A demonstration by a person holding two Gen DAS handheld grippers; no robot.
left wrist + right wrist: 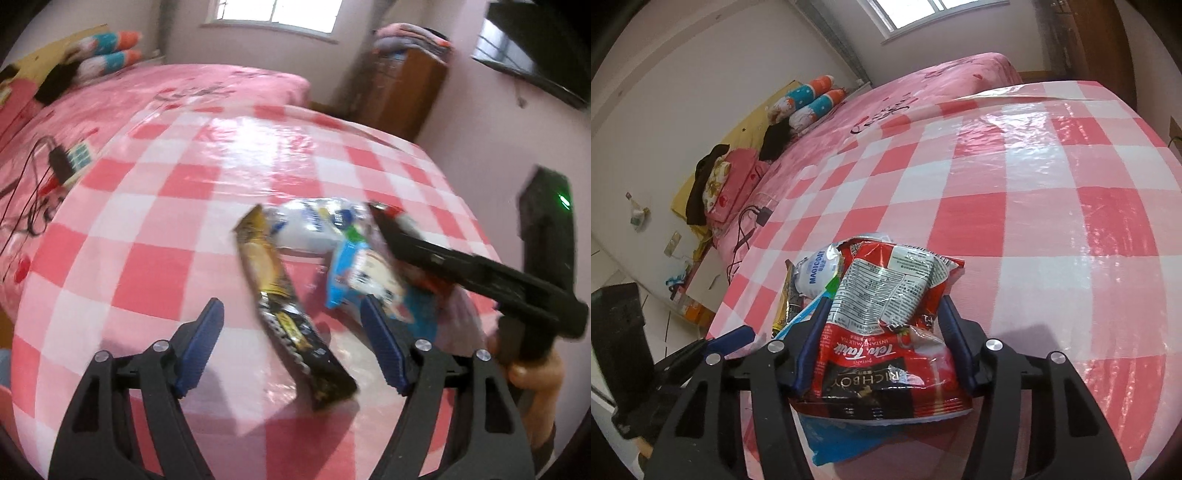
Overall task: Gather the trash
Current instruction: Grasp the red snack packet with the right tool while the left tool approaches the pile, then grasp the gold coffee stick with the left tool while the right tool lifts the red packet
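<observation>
Home bedroom. Landmark: bed (923,92) with pink printed cover. Bolster pillows (809,99) and a yellow headboard (746,125) at its head end, against the white wall. Window (280,14) in the wall beyond the bed. Wooden cabinet (402,92) past its foot, folded blankets (410,37) stacked on top. Charger and cables (55,166) lie on the cover. Tabletop (1071,221) with pink-white checked plastic cloth butts against the bed's side. Tiled floor (665,321) below the head end.
</observation>
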